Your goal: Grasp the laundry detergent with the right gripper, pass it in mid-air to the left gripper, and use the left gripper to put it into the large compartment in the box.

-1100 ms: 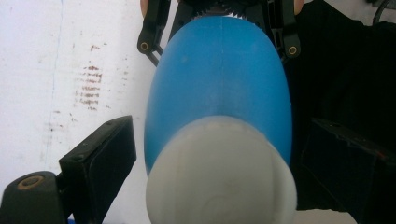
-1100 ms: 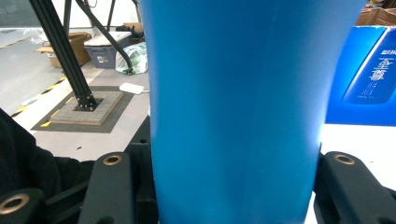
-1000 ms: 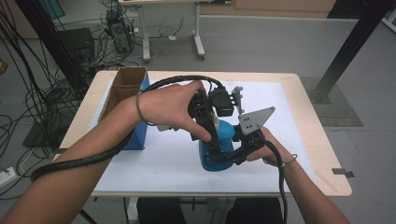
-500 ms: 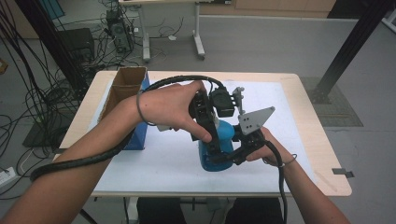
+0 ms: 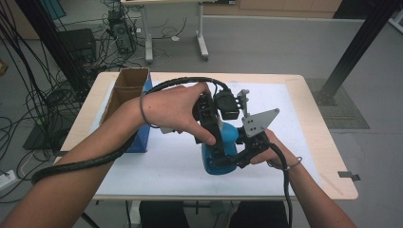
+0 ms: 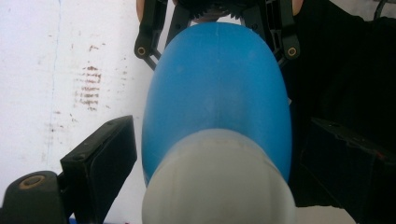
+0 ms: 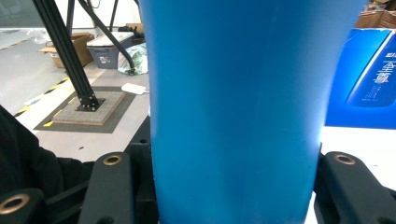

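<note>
A blue bottle (image 5: 227, 137) with a white cap (image 6: 219, 186) stands over the white mat near the table's front middle. My right gripper (image 5: 230, 160) comes in from the right and is shut on the bottle's lower body (image 7: 233, 107), with a black jaw pressed on either side. From above, my left gripper (image 5: 215, 142) points down over the bottle's top. Its jaws stand open, one on each side of the cap, and a thin gap shows by the left fingertip (image 6: 100, 156). Whether the bottle's base touches the mat is hidden.
An open cardboard box (image 5: 127, 88) stands at the table's left, with a blue carton (image 5: 144, 137) against its near side. The white mat (image 5: 157, 166) covers most of the tabletop. A black strut (image 5: 359, 47) rises on the floor at the right, and cables lie at the left.
</note>
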Motion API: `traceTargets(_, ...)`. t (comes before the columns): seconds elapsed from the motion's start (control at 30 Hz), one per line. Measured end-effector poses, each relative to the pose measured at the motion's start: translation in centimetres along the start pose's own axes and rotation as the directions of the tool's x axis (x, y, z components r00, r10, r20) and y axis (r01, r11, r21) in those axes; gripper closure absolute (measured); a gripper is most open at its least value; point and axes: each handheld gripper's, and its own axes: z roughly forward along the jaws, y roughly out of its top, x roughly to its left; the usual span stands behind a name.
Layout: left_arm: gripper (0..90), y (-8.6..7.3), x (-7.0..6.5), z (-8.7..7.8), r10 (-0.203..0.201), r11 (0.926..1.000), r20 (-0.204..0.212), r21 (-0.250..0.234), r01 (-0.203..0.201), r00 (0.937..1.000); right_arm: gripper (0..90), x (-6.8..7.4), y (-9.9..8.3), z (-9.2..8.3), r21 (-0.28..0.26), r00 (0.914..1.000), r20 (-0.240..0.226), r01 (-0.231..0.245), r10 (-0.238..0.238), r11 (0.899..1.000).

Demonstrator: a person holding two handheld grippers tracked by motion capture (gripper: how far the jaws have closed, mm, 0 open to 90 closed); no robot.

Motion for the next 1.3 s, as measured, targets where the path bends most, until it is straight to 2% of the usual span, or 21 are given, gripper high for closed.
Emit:
traceTargets(0.27,15.9,0.11,0.01,0.08,0.014,0.9999,-0.008,0.004,-0.014,0.9999,44.2,0.01,0.10,0.02,0.001,1.0000,-0.004,0.004,-0.004,1.000)
traceTargets(0.7,24.5,0.23,0.08,0.07,0.014,0.9998,-0.007,0.015,-0.014,0.9999,44.2,0.04,0.10,0.10,0.004,1.0000,-0.008,0.005,-0.005,1.000)
traceTargets(1.3,36.9,0.29,0.27,-0.14,0.013,0.9995,0.011,0.027,-0.013,0.9998,44.1,0.09,0.08,0.11,0.001,0.9999,-0.010,0.008,-0.008,1.000)
